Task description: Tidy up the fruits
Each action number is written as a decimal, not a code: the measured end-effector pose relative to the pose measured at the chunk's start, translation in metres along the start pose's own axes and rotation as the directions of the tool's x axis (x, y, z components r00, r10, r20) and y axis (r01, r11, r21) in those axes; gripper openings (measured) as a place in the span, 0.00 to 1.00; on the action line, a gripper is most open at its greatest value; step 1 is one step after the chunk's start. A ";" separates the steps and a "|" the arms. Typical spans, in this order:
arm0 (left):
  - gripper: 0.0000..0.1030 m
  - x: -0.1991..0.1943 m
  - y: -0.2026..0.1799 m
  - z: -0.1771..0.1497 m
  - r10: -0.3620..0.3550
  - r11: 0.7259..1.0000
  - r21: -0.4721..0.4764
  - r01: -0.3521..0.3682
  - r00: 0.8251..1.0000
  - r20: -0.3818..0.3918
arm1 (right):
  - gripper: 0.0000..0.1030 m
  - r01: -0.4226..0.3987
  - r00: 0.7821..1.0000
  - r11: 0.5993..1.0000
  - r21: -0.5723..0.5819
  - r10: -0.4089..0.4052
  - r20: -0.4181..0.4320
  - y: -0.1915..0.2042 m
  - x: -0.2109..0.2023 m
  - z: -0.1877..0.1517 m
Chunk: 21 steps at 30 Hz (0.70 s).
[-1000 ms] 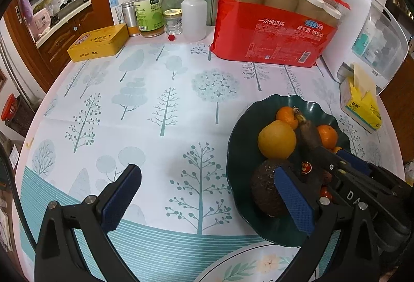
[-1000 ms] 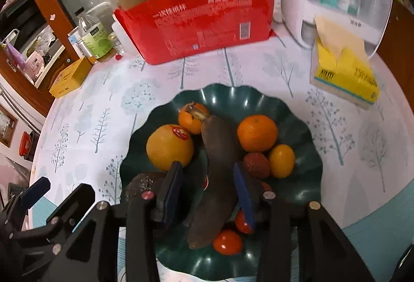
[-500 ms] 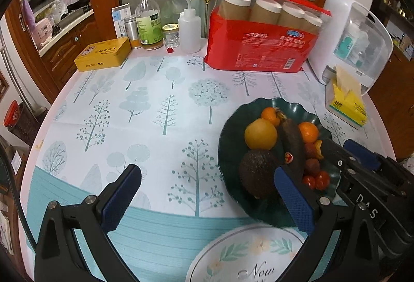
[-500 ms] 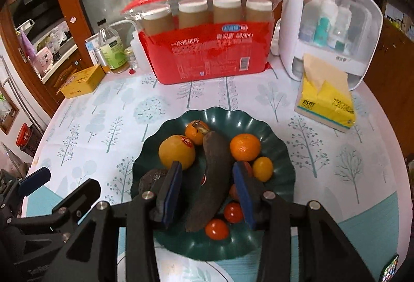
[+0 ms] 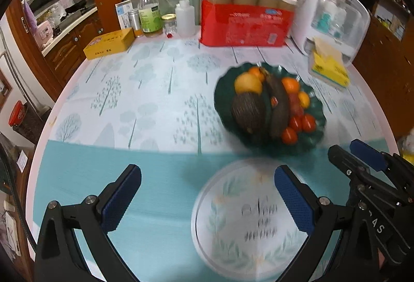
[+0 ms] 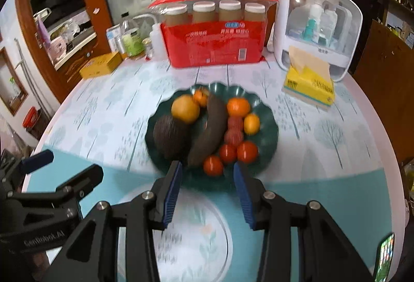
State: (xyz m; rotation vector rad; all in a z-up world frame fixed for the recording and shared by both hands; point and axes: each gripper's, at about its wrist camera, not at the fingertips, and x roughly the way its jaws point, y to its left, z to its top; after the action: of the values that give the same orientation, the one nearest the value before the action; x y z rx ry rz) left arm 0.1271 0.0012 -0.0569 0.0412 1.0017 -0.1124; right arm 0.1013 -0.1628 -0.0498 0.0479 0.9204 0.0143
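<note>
Both tools hang above the near edge of the worktop [image 6: 323, 152], empty. The left hand-held gripper [image 5: 207, 198] is released, its blue pads spread wide over the teal band of the cloth and the round printed medallion [image 5: 248, 225]. The right hand-held gripper [image 6: 207, 191] is also released, though with a narrower gap, and the nearest rim of the green plate [image 6: 269, 127] lies just ahead of its fingertips.

All the fruit sits on that plate: small red tomatoes [image 6: 227, 155] closest to the right tool, a dark, overripe banana [image 6: 209, 127] running away from it down the middle, a dark avocado [image 6: 169, 134] to its left, then oranges [image 6: 238, 106] and a big yellow-orange fruit [image 6: 185, 108] at the far side. Nothing lies loose on the cloth, so the sorting looks finished or nearly so. If any piece needs shifting, I would come straight down over it, close gently, since the banana and tomatoes look soft, and avoid nudging the neighbours packed against it.

Right of the plate and further off is a yellow tissue pack [image 6: 309, 83] against a white storage box [image 6: 318, 28]. Beyond the plate stands a red pack of paper cups [image 6: 214, 44], with bottles [image 5: 150, 13] and a yellow tin [image 5: 110, 43] to the far left. None blocks the approach.
</note>
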 end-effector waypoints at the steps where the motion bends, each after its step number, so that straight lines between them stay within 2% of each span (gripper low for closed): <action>1: 0.99 -0.007 -0.001 -0.008 -0.001 1.000 0.010 0.001 1.000 -0.002 | 0.41 -0.006 1.000 1.000 0.000 0.006 -0.009 0.000 -0.005 -0.007; 7: 0.99 -0.049 -0.005 -0.035 -0.022 0.999 0.041 0.022 1.000 0.009 | 0.42 -0.061 0.996 0.998 0.030 0.062 -0.058 0.003 -0.044 -0.044; 14: 0.99 -0.090 -0.003 -0.051 -0.032 0.999 0.011 0.031 0.999 0.035 | 0.49 -0.055 0.998 0.998 0.034 0.055 -0.008 0.006 -0.094 -0.057; 18: 0.99 -0.102 -0.006 -0.056 -0.015 1.000 0.016 0.014 0.999 0.042 | 0.52 -0.039 0.999 0.999 0.037 0.039 0.012 0.006 -0.112 -0.059; 21: 0.99 -0.109 -0.006 -0.056 -0.002 1.000 0.023 0.001 0.998 0.060 | 0.57 -0.037 0.999 0.999 0.033 0.036 0.023 0.006 -0.122 -0.060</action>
State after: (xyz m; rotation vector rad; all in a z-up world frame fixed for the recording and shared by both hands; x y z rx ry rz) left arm 0.0211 0.0079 0.0049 0.0582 0.9404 -0.1258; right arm -0.0201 -0.1582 0.0112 0.0956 0.8972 0.0321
